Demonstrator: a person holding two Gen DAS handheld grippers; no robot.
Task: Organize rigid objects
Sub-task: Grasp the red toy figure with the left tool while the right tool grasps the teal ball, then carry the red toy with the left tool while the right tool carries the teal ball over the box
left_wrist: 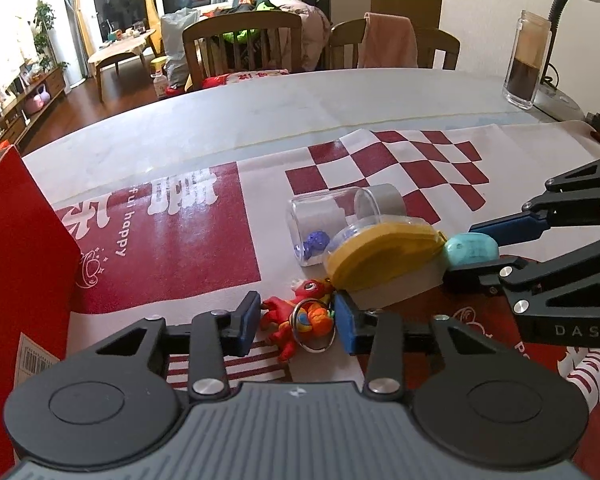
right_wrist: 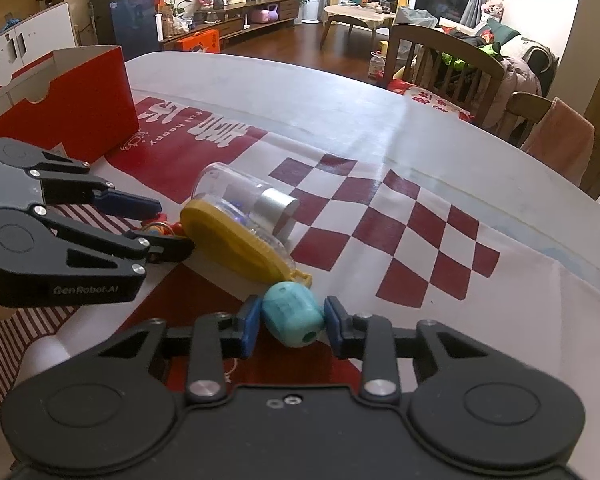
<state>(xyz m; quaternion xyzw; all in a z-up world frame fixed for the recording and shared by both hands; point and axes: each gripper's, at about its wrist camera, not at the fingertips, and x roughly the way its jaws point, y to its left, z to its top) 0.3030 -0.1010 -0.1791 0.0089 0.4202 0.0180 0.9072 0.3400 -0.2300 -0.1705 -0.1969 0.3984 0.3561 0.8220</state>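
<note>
Left gripper (left_wrist: 296, 320) fingers pinch the red toy keychain (left_wrist: 296, 322); right gripper (right_wrist: 288, 322) fingers clamp the teal case (right_wrist: 292, 314). Red box (right_wrist: 80, 96) sits at 10 o'clock, nearer left.

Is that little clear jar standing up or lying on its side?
On its side. The clear jar lies flat on the cloth, its silver cap pointing sideways, and the yellow case leans against it.
</note>
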